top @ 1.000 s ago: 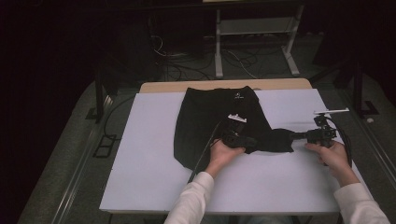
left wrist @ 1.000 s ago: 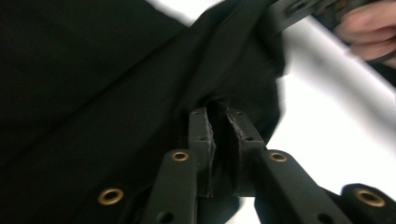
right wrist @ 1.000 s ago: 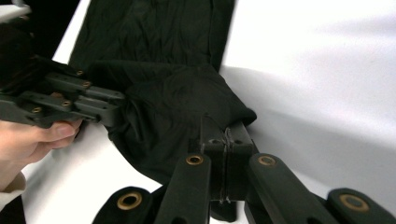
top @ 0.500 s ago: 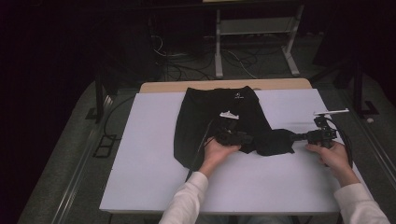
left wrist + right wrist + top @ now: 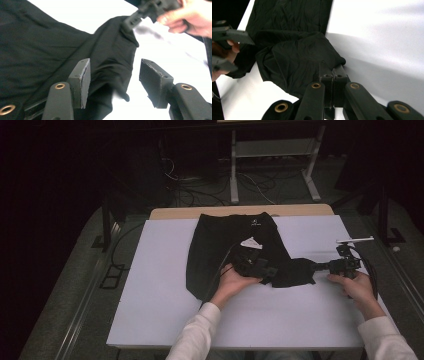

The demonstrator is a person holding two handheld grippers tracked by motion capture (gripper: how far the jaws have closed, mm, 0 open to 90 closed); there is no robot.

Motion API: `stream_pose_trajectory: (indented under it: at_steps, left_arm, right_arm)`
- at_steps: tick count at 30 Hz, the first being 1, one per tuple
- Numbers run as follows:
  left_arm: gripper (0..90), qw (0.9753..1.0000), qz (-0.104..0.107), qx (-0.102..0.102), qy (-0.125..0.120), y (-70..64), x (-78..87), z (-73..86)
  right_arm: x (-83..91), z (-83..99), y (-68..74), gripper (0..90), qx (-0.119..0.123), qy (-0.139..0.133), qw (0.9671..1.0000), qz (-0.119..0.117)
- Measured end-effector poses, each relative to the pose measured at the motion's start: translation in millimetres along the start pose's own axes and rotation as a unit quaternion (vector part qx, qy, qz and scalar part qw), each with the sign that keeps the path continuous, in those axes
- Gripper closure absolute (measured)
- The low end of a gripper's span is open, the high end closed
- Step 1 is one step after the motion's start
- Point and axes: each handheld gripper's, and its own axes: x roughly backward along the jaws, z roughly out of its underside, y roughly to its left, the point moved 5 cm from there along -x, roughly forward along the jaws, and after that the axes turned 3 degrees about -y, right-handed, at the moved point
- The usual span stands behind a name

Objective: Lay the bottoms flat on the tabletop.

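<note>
A black garment [image 5: 227, 242] lies spread on the white table [image 5: 150, 285], with one leg [image 5: 295, 272] pulled out to the right. My right gripper [image 5: 320, 266] is shut on that leg's end, and in the right gripper view its jaws [image 5: 333, 75] pinch the bunched cloth [image 5: 297, 62]. My left gripper [image 5: 257, 266] hovers over the leg where it meets the body. Its jaws [image 5: 117, 82] stand wide open, and dark cloth [image 5: 110, 55] lies under and between them, unclamped. The right gripper [image 5: 140, 15] shows far off, holding the cloth's edge.
The wooden table edge [image 5: 240, 211] runs along the far side, beyond the garment's waistband. Bare white surface lies left of the garment and along the front [image 5: 280, 320]. Cables and a metal stand [image 5: 270, 170] sit on the floor behind.
My left gripper has shifted slightly to the right over the garment, towards the held leg. The right gripper has kept its hold and place.
</note>
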Motion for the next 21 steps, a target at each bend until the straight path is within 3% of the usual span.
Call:
stream_pose_trajectory:
  at_steps: [3, 6, 11, 16, 21]
  left_arm:
    - [43.2, 0.9991, 0.013, -0.036, 0.019, -9.5, -8.3, 3.8]
    - [44.8, 0.997, 0.004, -0.059, 0.049, -12.0, -18.0, 10.5]
    - [45.8, 0.9953, -0.004, -0.068, 0.069, -9.3, -28.3, 18.8]
    - [47.5, 0.9904, -0.014, -0.096, 0.099, -8.8, -29.6, 25.1]
    - [55.7, 0.9884, -0.01, -0.111, 0.103, -13.1, -32.2, 28.3]
  right_arm:
    - [-0.6, 0.3, 0.2, 87.9, 0.001, 0.002, 1.0, 0.0]
    - [-1.6, 0.5, 0.6, 87.9, 0.002, 0.004, 1.0, 0.0]
    - [-2.7, 1.0, 1.1, 87.9, 0.002, 0.008, 1.0, 0.0]
    - [-2.1, 0.9, 0.6, 87.9, 0.002, 0.006, 1.0, -0.002]
    - [-1.8, 0.8, 0.2, 87.9, 0.0, 0.005, 1.0, -0.003]
